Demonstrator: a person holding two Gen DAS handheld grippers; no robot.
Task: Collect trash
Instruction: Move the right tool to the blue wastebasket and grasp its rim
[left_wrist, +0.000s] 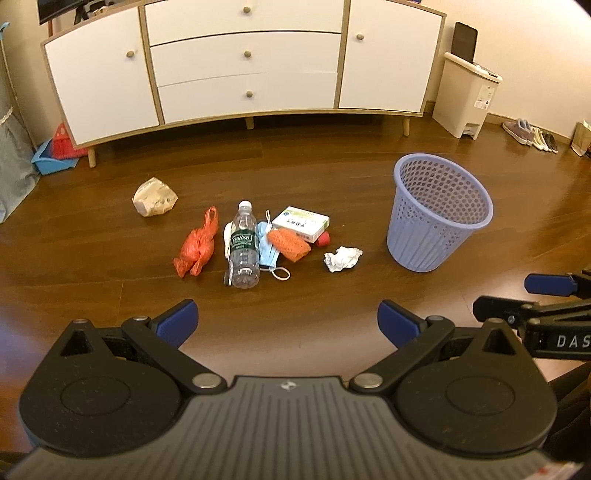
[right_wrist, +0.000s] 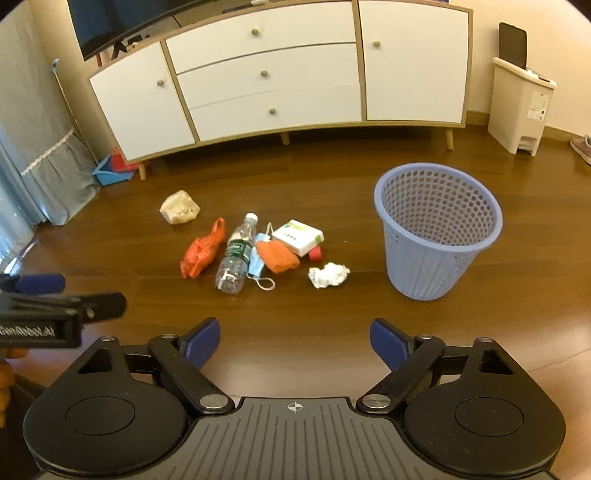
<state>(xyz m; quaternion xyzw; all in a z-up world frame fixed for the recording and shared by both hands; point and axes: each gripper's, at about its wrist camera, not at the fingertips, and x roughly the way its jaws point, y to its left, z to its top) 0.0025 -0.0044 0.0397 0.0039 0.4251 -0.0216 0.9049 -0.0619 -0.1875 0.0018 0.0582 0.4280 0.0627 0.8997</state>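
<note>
Hovering: left tongs (left_wrist: 287, 323), right tongs (right_wrist: 294, 341) spread | trash pile (left_wrist: 255, 243) ahead | basket (left_wrist: 439, 212) right

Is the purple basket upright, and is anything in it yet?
Upright, mouth up. The purple basket looks empty through its mesh; its bottom is not fully visible.

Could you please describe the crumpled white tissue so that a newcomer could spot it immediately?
Start at the lavender perforated basket standing on the wooden floor. Just left of its base lies the crumpled white tissue, apart from the main litter cluster. It is the only plain white, balled-up piece there.
</note>
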